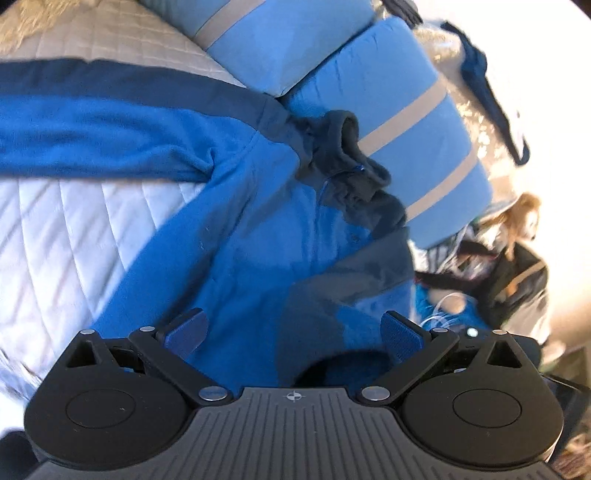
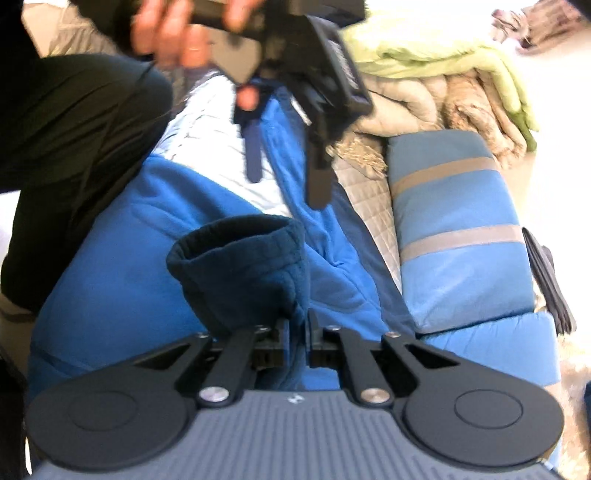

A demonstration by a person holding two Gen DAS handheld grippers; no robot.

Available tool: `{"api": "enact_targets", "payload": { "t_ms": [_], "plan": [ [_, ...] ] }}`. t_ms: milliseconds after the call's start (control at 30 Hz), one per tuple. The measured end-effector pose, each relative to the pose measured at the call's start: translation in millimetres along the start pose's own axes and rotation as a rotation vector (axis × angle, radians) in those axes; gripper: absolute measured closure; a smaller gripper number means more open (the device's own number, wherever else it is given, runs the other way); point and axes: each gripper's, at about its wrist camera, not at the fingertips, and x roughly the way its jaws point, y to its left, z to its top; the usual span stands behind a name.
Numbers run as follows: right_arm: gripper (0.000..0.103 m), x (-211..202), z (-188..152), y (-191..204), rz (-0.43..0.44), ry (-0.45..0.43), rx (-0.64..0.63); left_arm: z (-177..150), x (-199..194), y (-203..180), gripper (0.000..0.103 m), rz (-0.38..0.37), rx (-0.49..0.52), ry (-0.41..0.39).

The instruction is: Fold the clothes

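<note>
A bright blue fleece jacket with navy trim lies spread on a white quilted bed cover. Its navy collar is bunched near the pillows. My left gripper hovers open just above the jacket's body, nothing between its blue pads. In the right wrist view the same left gripper hangs open from a hand. My right gripper is shut on the jacket's navy sleeve cuff, which stands lifted off the blue jacket body.
Two light blue pillows with grey stripes lie along the jacket's far side. Green and beige blankets are piled behind them. Dark bags and clutter sit beyond the bed's edge. A person's black-clad leg kneels beside the jacket.
</note>
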Motion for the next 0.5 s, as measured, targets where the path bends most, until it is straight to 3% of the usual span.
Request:
{"api": "enact_targets", "payload": {
  "t_ms": [67,167,233,333,433,500],
  "plan": [
    [0.095,4,-1,-3,-0.003,0.0,0.022,-7,-7,-5,0.001,0.008,0.042,-0.009],
    [0.095,10,-3,-7,-0.01,-0.004,0.048,-22,-15,-19,0.001,0.058,0.185,-0.017],
    [0.095,10,-3,-10,-0.017,-0.009,0.06,-33,-10,-29,0.001,0.097,0.284,-0.01],
    [0.095,8,-3,-14,-0.017,-0.019,0.08,-37,7,-35,0.006,0.117,0.355,-0.008],
    [0.095,3,-3,-15,-0.019,-0.036,0.098,-31,28,-35,0.022,0.157,0.388,0.003],
    [0.095,-1,-3,-11,-0.018,-0.043,0.103,-24,42,-33,0.051,0.189,0.399,0.016]
  ]
}}
